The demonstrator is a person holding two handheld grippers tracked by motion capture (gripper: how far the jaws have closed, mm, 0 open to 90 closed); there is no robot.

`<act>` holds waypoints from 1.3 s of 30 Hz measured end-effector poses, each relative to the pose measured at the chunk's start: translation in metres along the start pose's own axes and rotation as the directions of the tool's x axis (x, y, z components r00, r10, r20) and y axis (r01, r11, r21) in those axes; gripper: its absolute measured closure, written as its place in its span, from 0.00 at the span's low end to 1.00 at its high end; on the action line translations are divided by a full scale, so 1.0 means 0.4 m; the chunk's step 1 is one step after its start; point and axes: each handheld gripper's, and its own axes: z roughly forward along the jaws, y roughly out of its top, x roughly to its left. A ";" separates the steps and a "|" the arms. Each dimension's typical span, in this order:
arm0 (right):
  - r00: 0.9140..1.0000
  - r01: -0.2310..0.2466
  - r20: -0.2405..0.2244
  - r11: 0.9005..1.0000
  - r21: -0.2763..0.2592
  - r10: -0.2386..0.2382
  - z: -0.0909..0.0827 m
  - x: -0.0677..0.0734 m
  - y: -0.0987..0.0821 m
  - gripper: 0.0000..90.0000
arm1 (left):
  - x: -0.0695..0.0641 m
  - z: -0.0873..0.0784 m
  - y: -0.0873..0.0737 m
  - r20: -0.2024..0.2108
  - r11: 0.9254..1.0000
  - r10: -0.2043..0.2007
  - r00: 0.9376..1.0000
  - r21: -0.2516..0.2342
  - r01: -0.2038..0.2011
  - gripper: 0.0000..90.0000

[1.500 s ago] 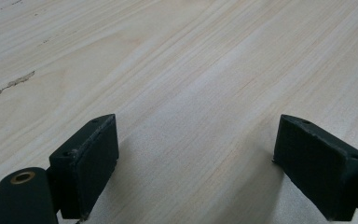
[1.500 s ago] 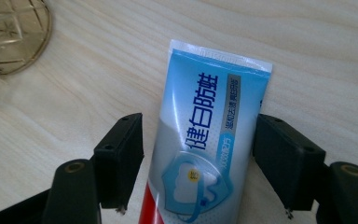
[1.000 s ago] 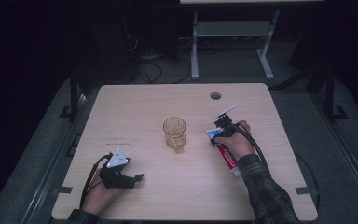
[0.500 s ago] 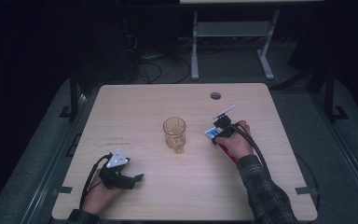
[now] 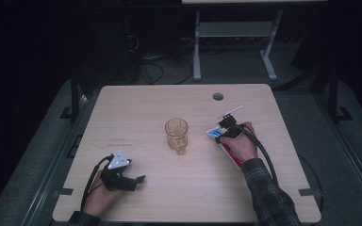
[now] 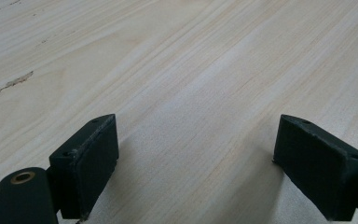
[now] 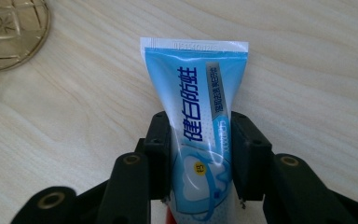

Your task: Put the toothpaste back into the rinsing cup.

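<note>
A blue and white toothpaste tube (image 7: 193, 93) with a red lower end (image 5: 231, 155) is held between the jaws of my right gripper (image 7: 199, 140), which is shut on its middle, crimped end pointing away. In the high view the right gripper (image 5: 225, 127) is right of centre, a short way right of an amber glass cup (image 5: 176, 134) that stands upright mid-table. The cup's base (image 7: 9, 28) shows at the top left of the right gripper view. My left gripper (image 5: 131, 180) rests near the front left of the table, open, with bare wood between its fingers (image 6: 86, 163).
The wooden table (image 5: 136, 113) has a round cable hole (image 5: 218, 96) at the back right. A dark scratch mark (image 6: 7, 86) lies on the wood left of the left gripper. Beyond the far edge are a white stand (image 5: 235, 33) and floor cables.
The right gripper and the tube have shifted slightly up the table and towards the cup. The left gripper has stayed put.
</note>
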 end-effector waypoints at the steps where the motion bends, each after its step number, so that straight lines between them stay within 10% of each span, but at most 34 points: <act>1: 1.000 0.001 -0.001 1.000 -0.008 -0.002 -0.002 0.001 -0.001 0.71 | 0.000 0.000 0.000 0.000 1.000 0.000 1.000 0.000 0.000 0.15; 20: 0.998 -0.016 -0.068 0.983 -0.184 0.003 -0.081 0.001 -0.014 0.76 | 0.000 0.000 0.000 -0.001 1.000 0.001 1.000 0.000 -0.001 0.15; 39: 0.993 -0.048 -0.119 0.926 -0.374 0.003 -0.165 -0.008 -0.020 0.79 | 0.000 0.000 0.000 -0.001 1.000 0.001 1.000 0.000 -0.001 0.15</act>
